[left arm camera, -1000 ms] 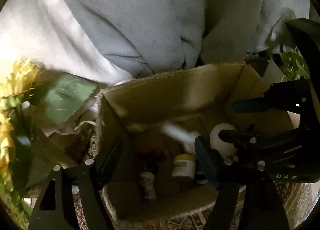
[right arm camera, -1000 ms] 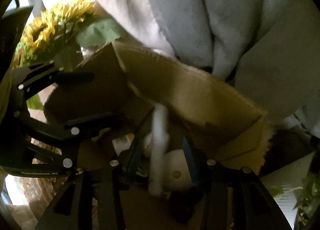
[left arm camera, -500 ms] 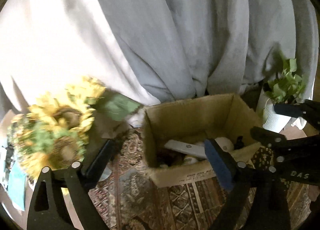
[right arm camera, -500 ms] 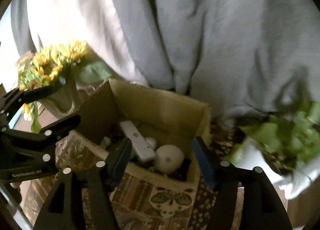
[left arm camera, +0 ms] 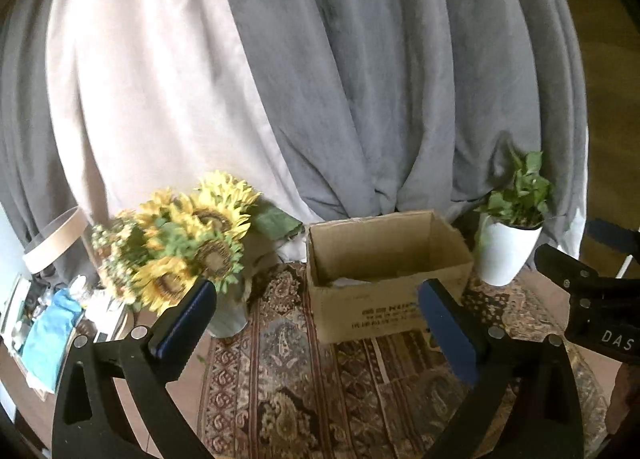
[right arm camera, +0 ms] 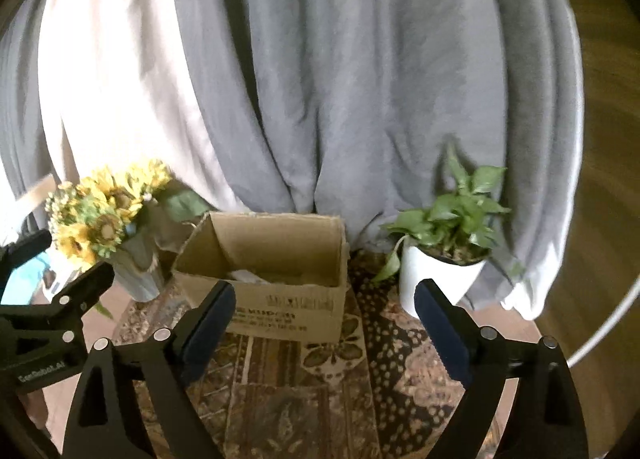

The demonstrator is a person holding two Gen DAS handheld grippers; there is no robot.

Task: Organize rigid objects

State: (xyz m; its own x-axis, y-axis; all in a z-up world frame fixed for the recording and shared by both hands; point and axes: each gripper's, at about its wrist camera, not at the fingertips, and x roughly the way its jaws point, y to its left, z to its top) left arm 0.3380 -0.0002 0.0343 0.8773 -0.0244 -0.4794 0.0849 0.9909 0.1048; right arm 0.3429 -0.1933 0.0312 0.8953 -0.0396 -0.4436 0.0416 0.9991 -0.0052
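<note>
A: What fills the back?
B: A grey curtain [left arm camera: 360,79], hanging behind everything. Below it a patterned rug [left arm camera: 288,371] covers the table.
A: And the task's thing?
B: An open box [left arm camera: 384,275] stands on the rug, between the sunflowers [left arm camera: 188,247] and a potted plant [left arm camera: 508,235]. Something pale shows inside; I can't tell what.
A: The grippers?
B: The left gripper [left arm camera: 316,323] and right gripper [right arm camera: 324,319] are both spread wide, jaws opening, nothing between them, near the box but apart from it.
</note>
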